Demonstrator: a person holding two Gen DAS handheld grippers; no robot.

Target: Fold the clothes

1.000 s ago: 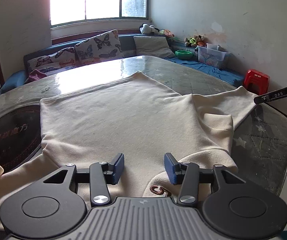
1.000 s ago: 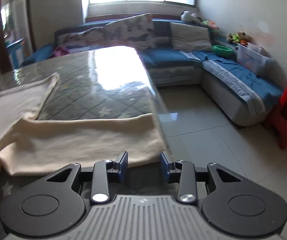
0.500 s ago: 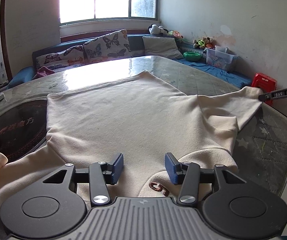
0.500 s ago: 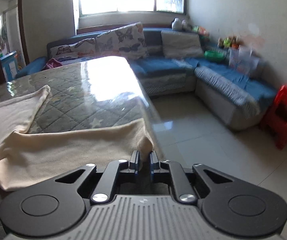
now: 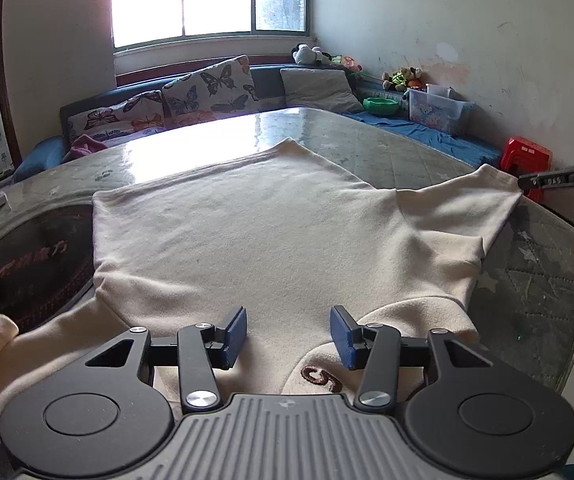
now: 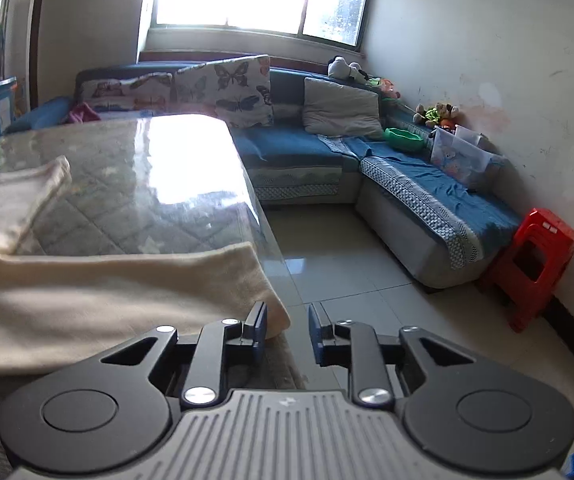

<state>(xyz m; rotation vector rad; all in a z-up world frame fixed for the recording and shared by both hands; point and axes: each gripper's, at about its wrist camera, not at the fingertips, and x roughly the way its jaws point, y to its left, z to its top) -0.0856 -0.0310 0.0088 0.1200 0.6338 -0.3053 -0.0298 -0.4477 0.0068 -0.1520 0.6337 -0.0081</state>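
My left gripper hangs wide open, empty, over the cream sweater spread on the tabletop, near edge by its brown stitched "S"-like mark, while my right gripper sits part-open, empty, at the sleeve on the right edge.

fingers: matte black linkage arms, silver pivot screws
pads: blue rubber
base: grey ribbed plate

Not much text is showing up here: just a brown stitched "G" or "6" on the cream sweater, something like "DAS" upside down on the right claw, and blurry red lettering under the glass surface that I can't read.
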